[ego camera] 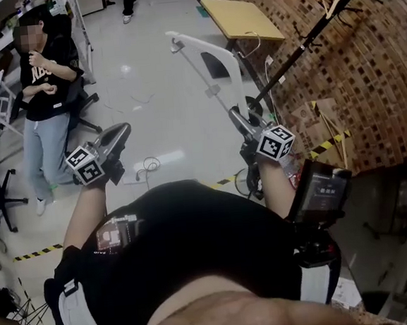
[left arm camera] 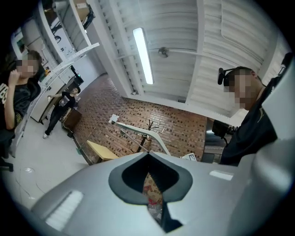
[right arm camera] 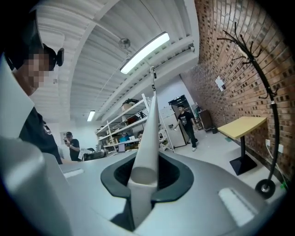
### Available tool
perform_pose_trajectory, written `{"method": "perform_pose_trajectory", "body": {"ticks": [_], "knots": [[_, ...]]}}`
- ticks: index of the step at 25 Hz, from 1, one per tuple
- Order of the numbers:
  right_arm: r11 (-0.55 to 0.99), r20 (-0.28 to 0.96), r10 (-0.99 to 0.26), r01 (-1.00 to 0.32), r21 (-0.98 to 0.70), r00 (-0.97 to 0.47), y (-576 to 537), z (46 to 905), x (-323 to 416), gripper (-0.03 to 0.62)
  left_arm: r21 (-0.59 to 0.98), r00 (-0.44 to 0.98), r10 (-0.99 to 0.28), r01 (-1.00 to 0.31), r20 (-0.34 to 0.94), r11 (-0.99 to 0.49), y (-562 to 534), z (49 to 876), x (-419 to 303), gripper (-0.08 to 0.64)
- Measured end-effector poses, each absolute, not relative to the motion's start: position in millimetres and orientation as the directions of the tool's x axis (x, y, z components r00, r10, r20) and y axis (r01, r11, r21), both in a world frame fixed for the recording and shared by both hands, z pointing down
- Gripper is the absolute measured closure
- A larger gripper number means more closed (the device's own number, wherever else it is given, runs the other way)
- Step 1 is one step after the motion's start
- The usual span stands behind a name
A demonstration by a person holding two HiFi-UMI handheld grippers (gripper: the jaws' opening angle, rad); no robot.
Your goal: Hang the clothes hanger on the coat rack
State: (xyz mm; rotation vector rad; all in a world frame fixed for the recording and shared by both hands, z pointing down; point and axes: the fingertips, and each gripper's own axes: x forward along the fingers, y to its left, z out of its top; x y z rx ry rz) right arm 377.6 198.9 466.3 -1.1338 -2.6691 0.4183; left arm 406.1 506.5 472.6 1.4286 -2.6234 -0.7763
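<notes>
White clothes hanger (ego camera: 205, 55) — clamped by one arm's end in the right tongs (ego camera: 236, 116) and held above the floor (ego camera: 155, 99), its hook end at eleven o'clock from the grip. Black coat rack (ego camera: 306, 39) at two o'clock of the hanger, well apart, beside the brick wall (ego camera: 374, 94); a wooden hanger (ego camera: 331, 2) on its top prongs. Left tongs (ego camera: 119, 130) — drawn together, nothing between them, at nine o'clock of the right.
</notes>
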Motion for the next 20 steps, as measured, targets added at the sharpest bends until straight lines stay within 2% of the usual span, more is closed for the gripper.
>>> {"method": "perform_pose_trajectory", "body": {"ticks": [7,11,20], "knots": [[0.53,0.064,0.838,0.781,-0.33,-0.541,192.6,464.0,247.5,0.512,0.454,-0.661,-0.724,-0.716,-0.197,0.531,468.0,470.8,324.1,0.558],[0.491,0.069,0.866,0.815,-0.308,-0.495,179.1,453.8,196.5,0.512,0.45,-0.677,-0.703,-0.709,-0.218,0.543,436.5,464.7,284.7,0.558],[0.561,0.08,0.82,0.767,-0.311,-0.567,128.9,458.0,141.0,0.512,0.477,-0.598,-0.772,-0.754,-0.216,0.45,388.8,483.1,191.5,0.56]]}}
